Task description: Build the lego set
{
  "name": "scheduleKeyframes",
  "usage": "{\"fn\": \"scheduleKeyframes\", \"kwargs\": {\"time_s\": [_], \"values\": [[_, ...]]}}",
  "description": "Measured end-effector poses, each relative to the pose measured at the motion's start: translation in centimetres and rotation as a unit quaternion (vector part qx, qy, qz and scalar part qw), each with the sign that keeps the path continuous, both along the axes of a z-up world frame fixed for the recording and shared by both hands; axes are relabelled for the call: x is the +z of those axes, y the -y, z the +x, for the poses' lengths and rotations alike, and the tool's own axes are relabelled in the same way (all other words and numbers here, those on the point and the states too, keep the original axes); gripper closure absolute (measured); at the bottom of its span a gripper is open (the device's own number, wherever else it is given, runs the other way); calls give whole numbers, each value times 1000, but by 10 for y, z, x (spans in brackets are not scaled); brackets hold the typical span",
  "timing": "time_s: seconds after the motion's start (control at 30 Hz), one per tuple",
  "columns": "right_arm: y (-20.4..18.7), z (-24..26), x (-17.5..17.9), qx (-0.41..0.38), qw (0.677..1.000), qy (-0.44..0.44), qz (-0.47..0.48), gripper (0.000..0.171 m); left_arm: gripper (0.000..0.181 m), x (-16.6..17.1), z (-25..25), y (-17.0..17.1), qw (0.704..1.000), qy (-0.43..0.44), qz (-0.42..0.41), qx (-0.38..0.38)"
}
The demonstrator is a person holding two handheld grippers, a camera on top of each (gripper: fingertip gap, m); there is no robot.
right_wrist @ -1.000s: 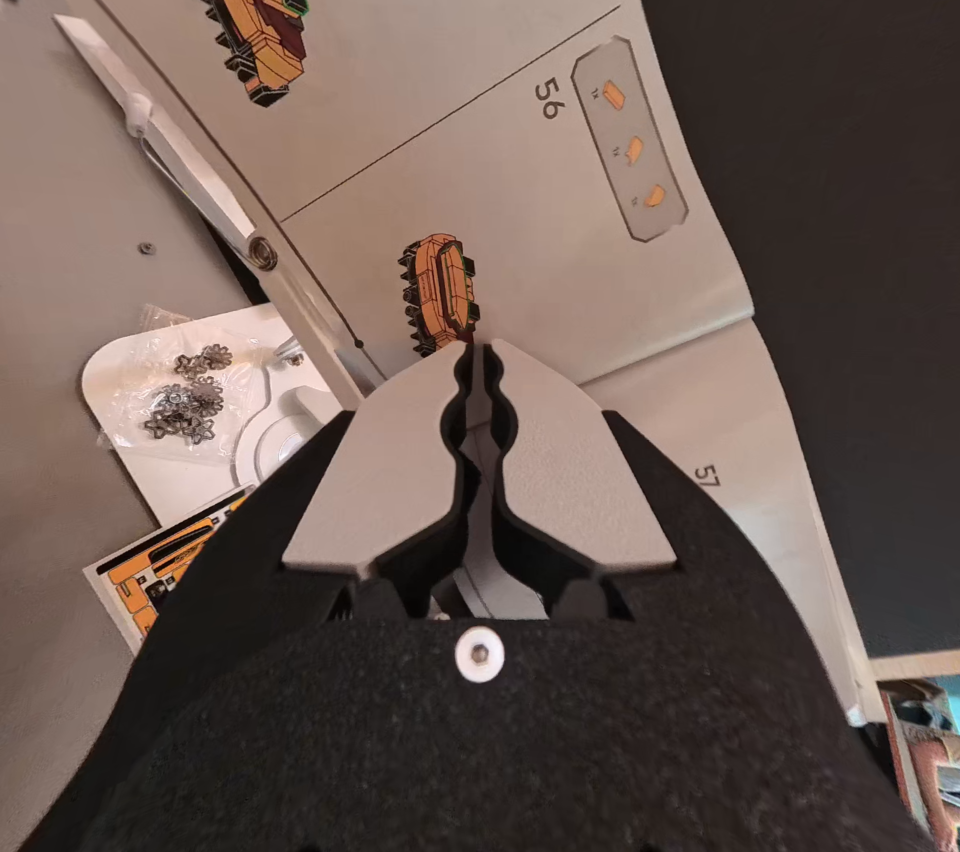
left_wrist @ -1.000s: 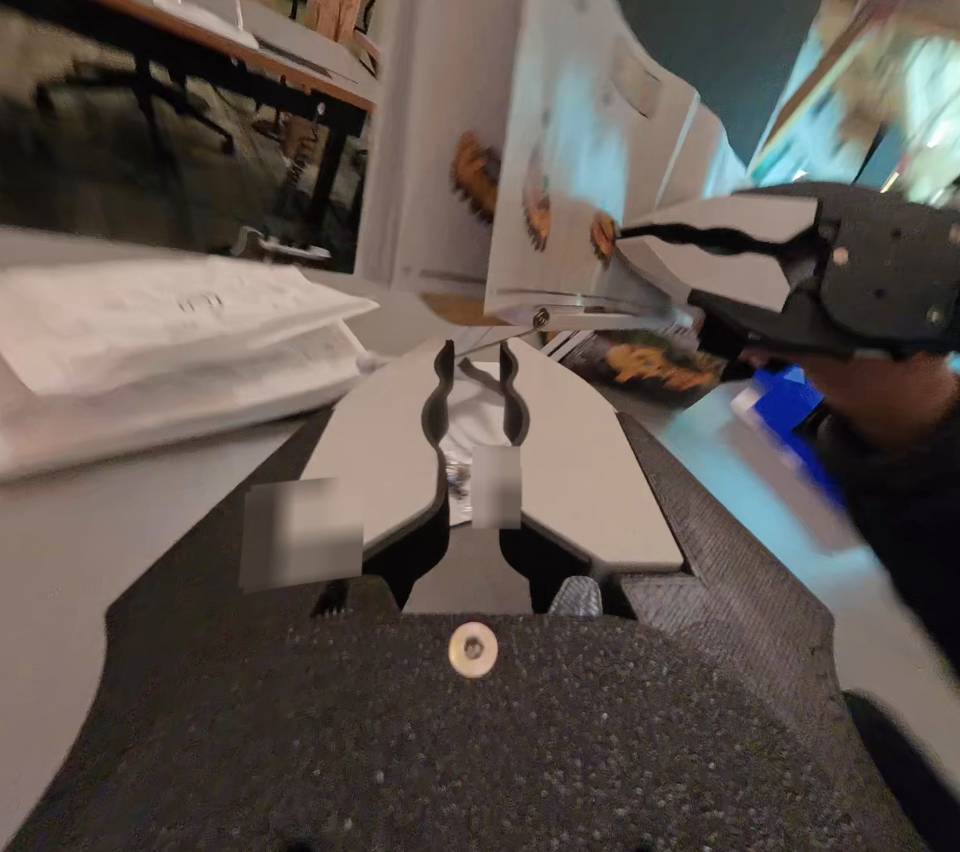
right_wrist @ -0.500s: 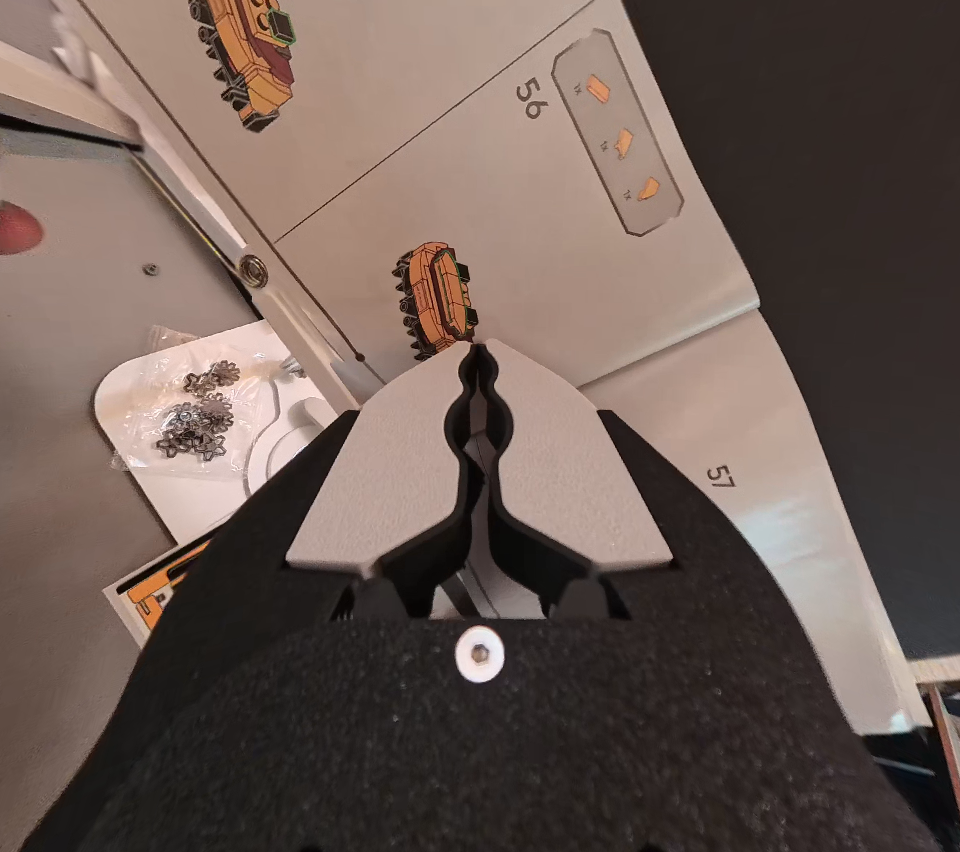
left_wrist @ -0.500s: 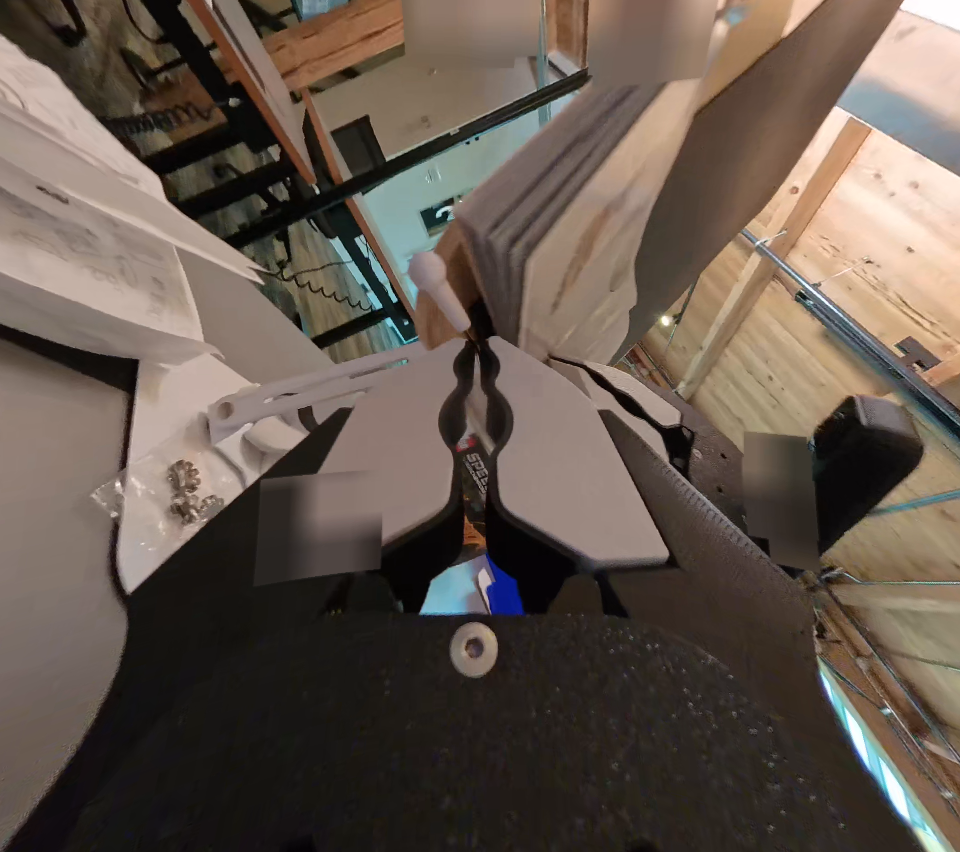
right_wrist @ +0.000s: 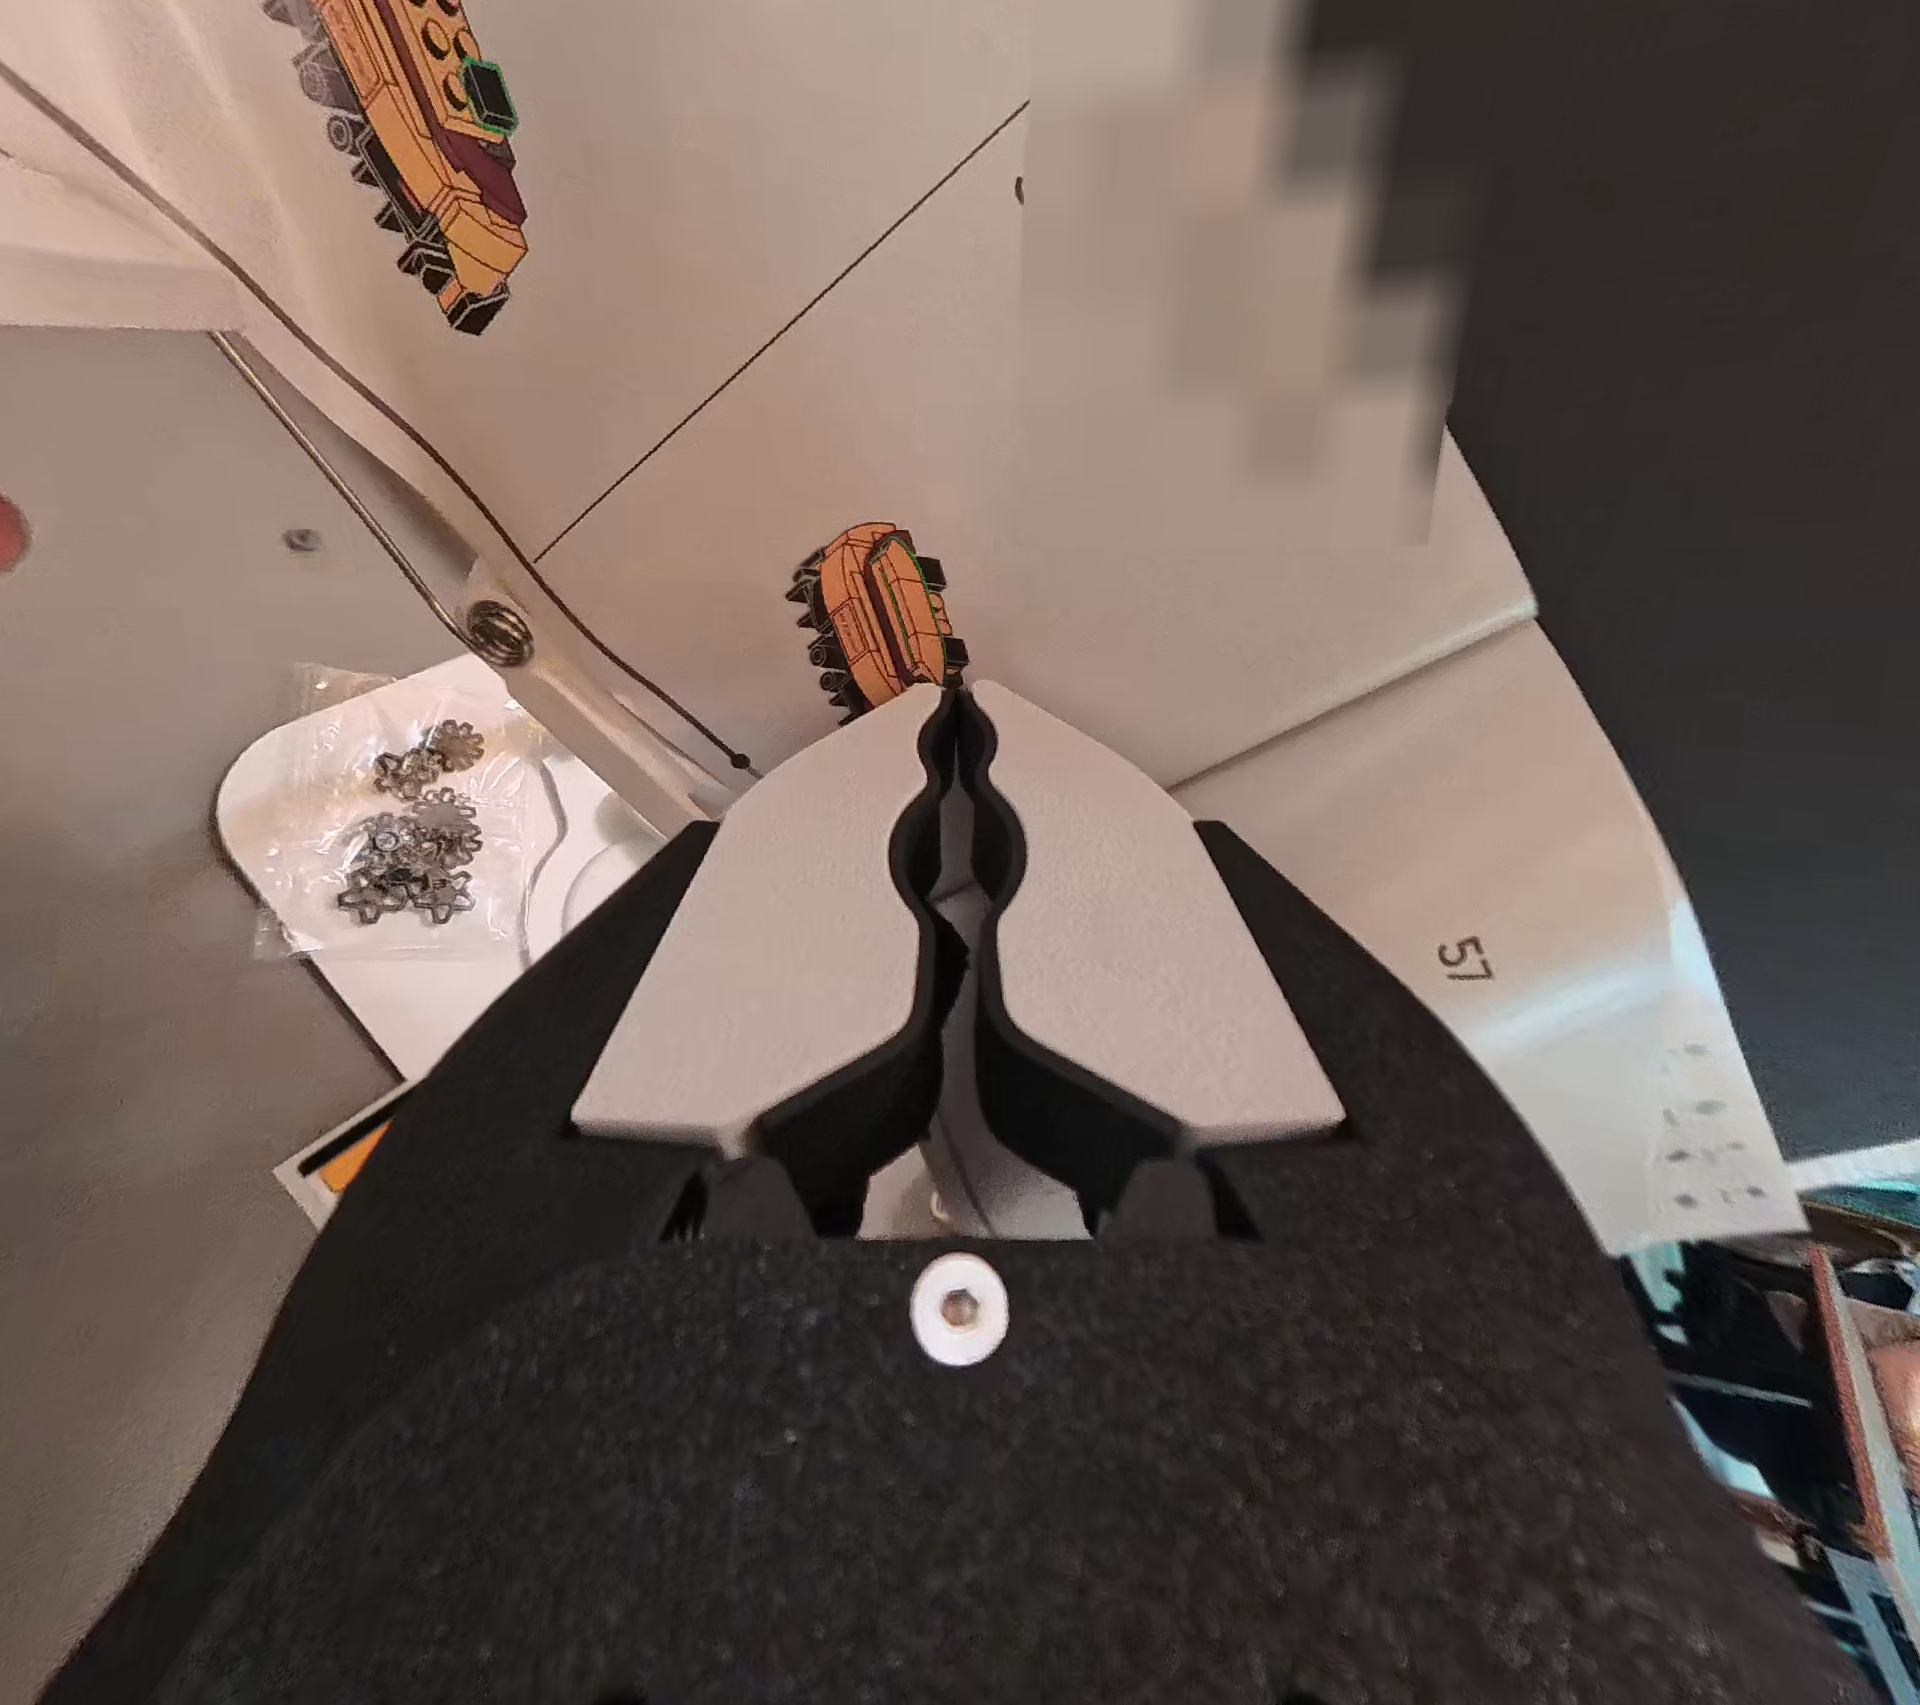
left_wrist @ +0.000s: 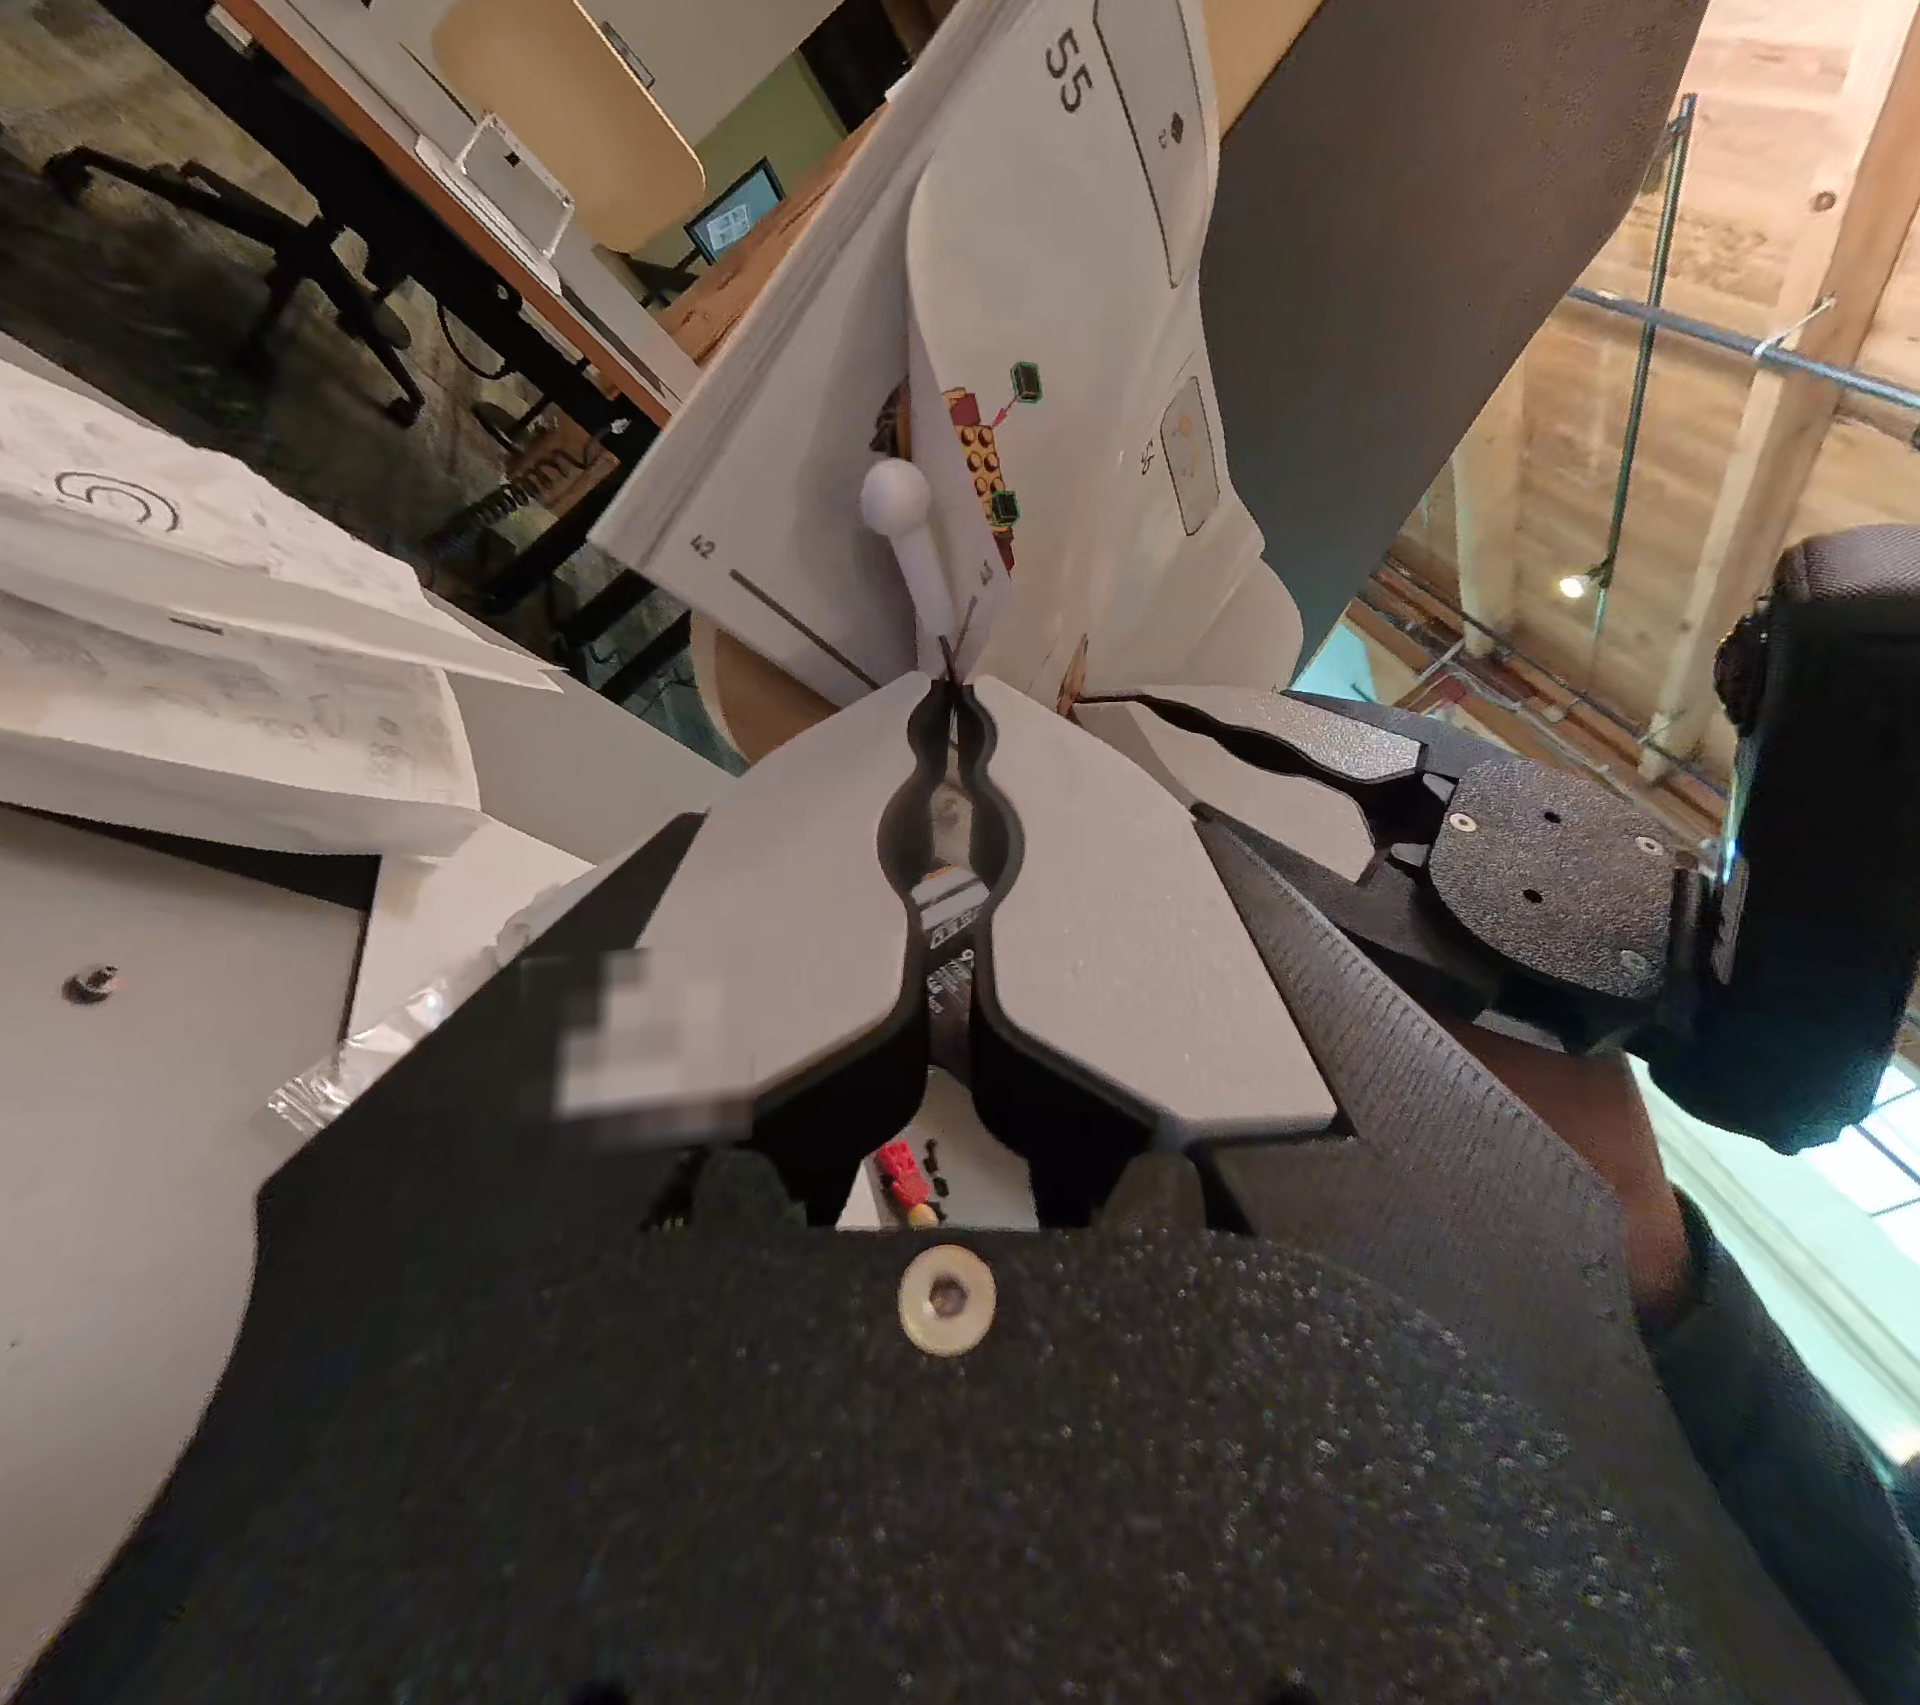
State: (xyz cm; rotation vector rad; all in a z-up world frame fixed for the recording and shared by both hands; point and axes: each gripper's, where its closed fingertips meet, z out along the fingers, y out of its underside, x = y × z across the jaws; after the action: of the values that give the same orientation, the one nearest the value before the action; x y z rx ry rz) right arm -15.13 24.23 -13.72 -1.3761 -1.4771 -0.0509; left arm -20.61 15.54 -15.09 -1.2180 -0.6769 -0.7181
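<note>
The lego instruction booklet (left_wrist: 1049, 325) stands open on a book stand, its pages fanned. My left gripper (left_wrist: 951, 687) is shut at the booklet's lower edge, on the thin stem of the stand's white ball-tipped page-holder arm (left_wrist: 898, 504). My right gripper (right_wrist: 954, 691) is shut on the lower edge of a booklet page (right_wrist: 831, 128) with drawings of an orange model. It also shows in the left wrist view (left_wrist: 1091, 705), just right of my left gripper's tips. No loose bricks are held.
A clear bag of small grey gear-like parts (right_wrist: 416, 834) lies on a white tray (right_wrist: 447, 1011) to the left. A metal page-holder arm with a spring (right_wrist: 499, 629) crosses there. White paper bags (left_wrist: 208, 668) are stacked at left. A desk and chair (left_wrist: 566, 97) stand behind. The tips of one gripper are about 11 cm away from the tips of the other.
My left gripper rose from the table, tilted up and shut at the page-holder arm. The pages fanned open. My right gripper kept its hold on the page, which now looks closer.
</note>
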Motion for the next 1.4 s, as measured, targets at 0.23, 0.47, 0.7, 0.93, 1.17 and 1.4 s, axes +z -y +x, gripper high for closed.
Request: {"fn": "scheduleKeyframes", "kwargs": {"time_s": [0.23, 0.47, 0.7, 0.93, 1.17, 1.4], "values": [[0, 0, 0, -2, 1000, -10, -20, 171, 178, -38, 0, 5, 990, 128, 36, -52], [15, -8, 8, 33, 999, -17, 16, 171, 180, -26, 3, 11, 993, 100, 56, -30], [23, -26, 0, 52, 998, -6, 33, 171, 180, -11, 9, 12, 999, 16, 35, -9], [24, -26, 0, 62, 997, -42, -19, 171, 180, 17, 19, -6, 982, -189, -24, -1], [25, -25, 2, 87, 982, -109, -129, 171, 181, 48, 67, -36, 867, -487, -85, -58], [28, -11, 3, 108, 975, -136, -139, 170, 172, 27, 29, -24, 900, -421, -112, -14]]}}
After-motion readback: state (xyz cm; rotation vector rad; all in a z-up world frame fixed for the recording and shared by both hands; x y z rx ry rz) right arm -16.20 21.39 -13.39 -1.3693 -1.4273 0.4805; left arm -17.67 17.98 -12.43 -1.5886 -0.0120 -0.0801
